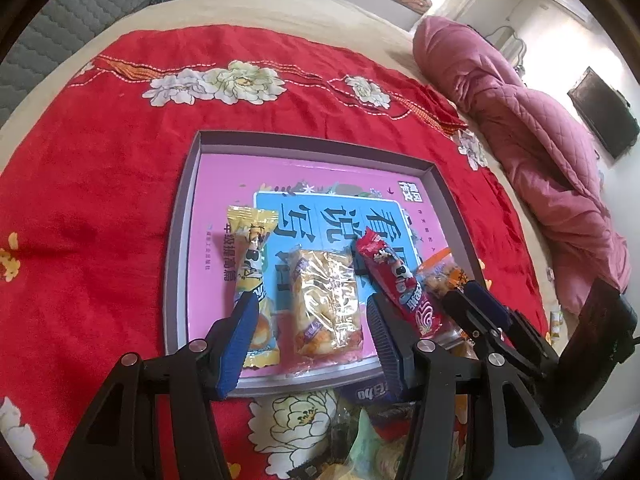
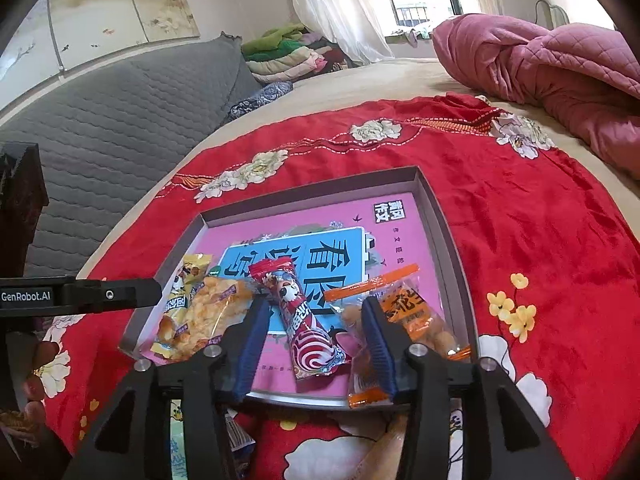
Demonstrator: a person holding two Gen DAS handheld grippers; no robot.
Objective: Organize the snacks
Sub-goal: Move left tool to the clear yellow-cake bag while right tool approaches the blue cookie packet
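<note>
Four snacks lay side by side in the shallow box (image 1: 182,216) — apparently so each stayed visible. From the left wrist, the left gripper (image 1: 310,344) hung open and empty over the clear pastry pack (image 1: 326,300). From the right wrist, the right gripper (image 2: 316,344) stood parted around the red packet (image 2: 298,316), pads clear of it — probably just set down.

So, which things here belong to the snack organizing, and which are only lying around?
Job:
- tray
- yellow snack pack
- clear snack pack
- red snack pack
- orange snack pack
- loose snacks

Lying about:
- pink quilt
- folded clothes
</note>
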